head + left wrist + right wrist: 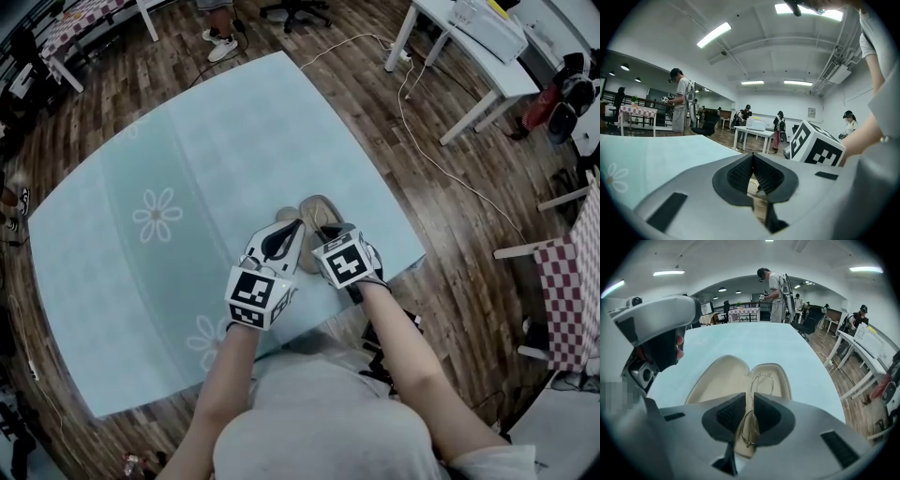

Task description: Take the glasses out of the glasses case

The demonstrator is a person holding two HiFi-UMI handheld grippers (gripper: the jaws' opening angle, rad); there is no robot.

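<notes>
A beige glasses case [717, 380] lies open on the light blue tablecloth [187, 169], near the table's front edge [315, 210]. Thin gold-wire glasses [762, 380] rest in its right half. My right gripper [750, 405] reaches over that half, and its jaws are closed to a narrow slot with the wire frame running between them. In the head view it sits just right of the case's middle [325, 234]. My left gripper [294, 229] hovers at the case's left half, with its pads touching at the tip [751, 157]. A strip of beige shows behind them.
The cloth carries pale flower prints [157, 215]. White tables [469, 47] stand to the far right and a cable [441, 155] trails over the wooden floor. A checked-cloth table [567, 281] is at the right. A person [777, 294] stands beyond the table's far end.
</notes>
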